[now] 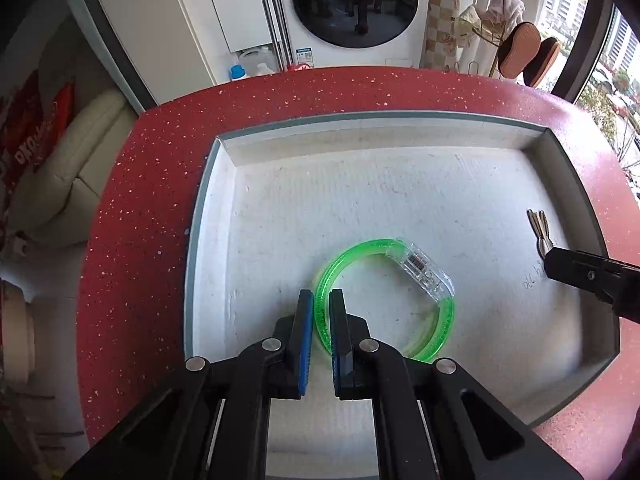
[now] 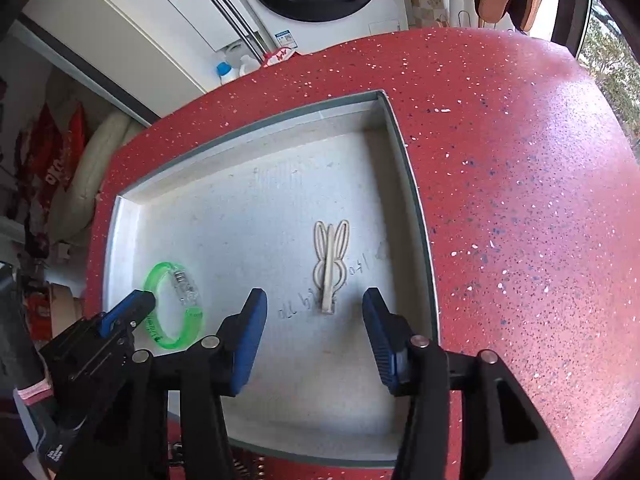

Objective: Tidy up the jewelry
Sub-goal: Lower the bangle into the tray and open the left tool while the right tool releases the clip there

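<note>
A green translucent bracelet [image 1: 400, 280] with a clear clasp lies in a shallow white tray [image 1: 380, 132]. My left gripper [image 1: 321, 300] is shut on the bracelet's left rim, with the band between its blue pads. It also shows in the right wrist view [image 2: 132, 308], beside the bracelet [image 2: 188, 320]. A silver rabbit-shaped hair clip [image 2: 331, 264] lies flat in the tray [image 2: 256, 128]. My right gripper [image 2: 314, 304] is open, its fingers either side of the clip's near end, just short of it. The clip shows at the tray's right side [image 1: 538, 226] in the left wrist view.
The tray sits on a red speckled countertop [image 2: 520, 200]. Handwriting marks the tray floor [image 2: 296, 308] beside the clip. A washing machine [image 1: 356, 4] and a mop [image 1: 272, 20] stand beyond the counter's far edge.
</note>
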Demonstrator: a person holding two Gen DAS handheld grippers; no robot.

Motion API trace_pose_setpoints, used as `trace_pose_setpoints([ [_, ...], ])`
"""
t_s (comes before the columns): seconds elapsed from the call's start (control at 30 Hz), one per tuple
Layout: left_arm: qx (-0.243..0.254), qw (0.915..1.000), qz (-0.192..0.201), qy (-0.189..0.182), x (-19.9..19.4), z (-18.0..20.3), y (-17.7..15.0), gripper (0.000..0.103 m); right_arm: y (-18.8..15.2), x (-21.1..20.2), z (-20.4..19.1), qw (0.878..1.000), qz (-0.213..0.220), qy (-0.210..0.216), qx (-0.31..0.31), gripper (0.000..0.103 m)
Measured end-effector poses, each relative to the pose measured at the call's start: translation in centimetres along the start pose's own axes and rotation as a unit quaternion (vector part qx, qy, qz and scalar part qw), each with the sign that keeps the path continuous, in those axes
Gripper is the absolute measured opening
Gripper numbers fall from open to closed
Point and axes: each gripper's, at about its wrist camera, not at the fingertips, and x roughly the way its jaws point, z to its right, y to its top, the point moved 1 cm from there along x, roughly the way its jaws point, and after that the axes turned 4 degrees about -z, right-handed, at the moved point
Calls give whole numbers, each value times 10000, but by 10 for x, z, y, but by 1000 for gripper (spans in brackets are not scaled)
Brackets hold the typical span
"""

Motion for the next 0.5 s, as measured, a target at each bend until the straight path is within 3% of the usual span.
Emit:
trace_pose_setpoints([
  [0.1, 25, 9999, 158, -22, -11, -3, -2, 25, -3, -8, -2, 9999, 67, 115, 47, 58],
  [0.27, -20, 9996, 274, -119, -27, -9, -7, 26, -13, -23, -4, 9987, 164, 447, 199, 74],
  [0.3, -29, 9995, 278, -140, -29, -11, -9, 39, -16, -26, -4, 9985, 183, 479, 210, 76],
  [0.33, -39, 9995, 271, -164, -33, -13, -12, 97, -19, -30, -5, 9981, 214, 527, 223, 78],
  [0.37, -89, 9996, 260, -93, -35, -16, -15, 103, -22, -34, -6, 9978, 244, 572, 229, 79],
  [0.4, -144, 9989, 443, 7, -42, -19, -19, 103, -20, -33, -6, 9976, 262, 592, 233, 79],
  [0.5, -72, 9990, 450, 21, -48, -26, -30, 103, -30, -42, -8, 9968, 358, 676, 242, 85],
])
